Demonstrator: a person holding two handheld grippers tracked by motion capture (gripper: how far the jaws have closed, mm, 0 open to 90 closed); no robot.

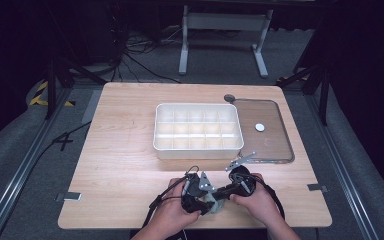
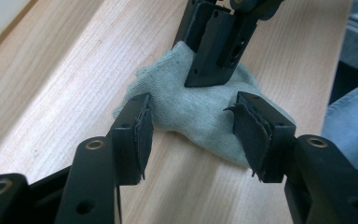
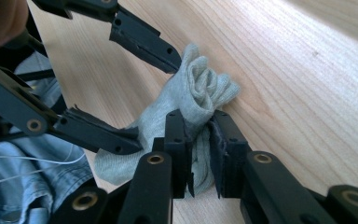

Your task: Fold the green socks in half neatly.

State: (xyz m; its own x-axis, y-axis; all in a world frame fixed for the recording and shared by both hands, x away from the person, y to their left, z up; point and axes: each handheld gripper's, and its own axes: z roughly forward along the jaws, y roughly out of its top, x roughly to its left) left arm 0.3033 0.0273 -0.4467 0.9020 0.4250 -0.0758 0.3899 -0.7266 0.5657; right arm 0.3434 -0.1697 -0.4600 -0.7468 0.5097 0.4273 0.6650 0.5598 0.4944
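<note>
A small grey-green sock (image 1: 214,202) lies bunched on the wooden table near its front edge. My right gripper (image 3: 200,154) is shut on the sock (image 3: 200,88), pinching a fold of cloth between its pads. In the left gripper view the right gripper (image 2: 214,51) comes down onto the sock (image 2: 191,107) from the far side. My left gripper (image 2: 196,135) stands open with the sock's near part between its jaws, the pads at the cloth's edges. In the high view the left gripper (image 1: 202,200) and right gripper (image 1: 224,192) meet over the sock, each held in a hand.
A white tray (image 1: 198,150) with several compartments stands mid-table, behind the grippers. A clear flat lid (image 1: 275,145) with a small white disc (image 1: 259,127) on it lies to the tray's right. The table's front edge (image 1: 130,224) is close to the hands.
</note>
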